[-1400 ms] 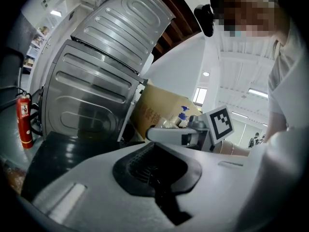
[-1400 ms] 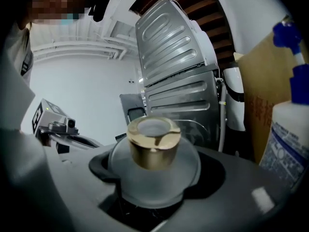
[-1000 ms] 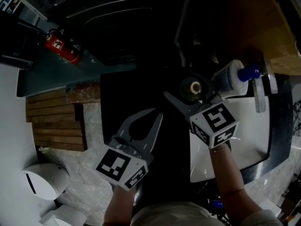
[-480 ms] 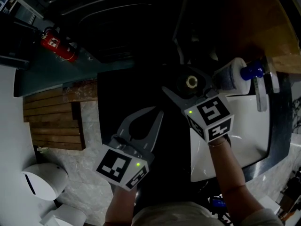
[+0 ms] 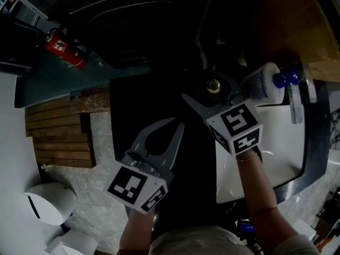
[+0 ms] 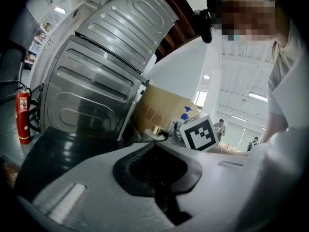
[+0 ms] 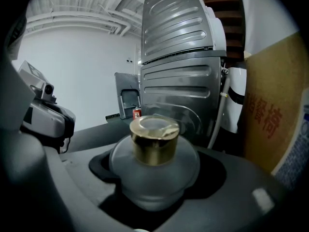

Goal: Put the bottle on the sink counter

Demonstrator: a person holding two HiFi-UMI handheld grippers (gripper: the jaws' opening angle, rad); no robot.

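The bottle (image 7: 154,170) is a small frosted-glass one with a gold cap (image 5: 214,85). My right gripper (image 5: 213,92) is shut on its body and holds it upright over the dark machine top (image 5: 133,110), just left of the white sink (image 5: 279,142). In the right gripper view the bottle fills the hollow between the jaws of my right gripper (image 7: 157,159). My left gripper (image 5: 178,126) hangs lower left over the dark top, shut with nothing in it. My left gripper (image 6: 153,146) also shows its jaws closed together in its own view.
A white bottle with a blue pump (image 5: 268,83) stands at the sink's far corner beside the faucet (image 5: 295,102). A cardboard box (image 5: 313,36) lies beyond it. A ribbed steel machine (image 7: 183,57), a red fire extinguisher (image 5: 64,47), wooden slats (image 5: 61,137) and a white bin (image 5: 50,203) surround the spot.
My right gripper has carried the bottle a little farther away, toward the back of the dark top. The left gripper has stayed where it was.
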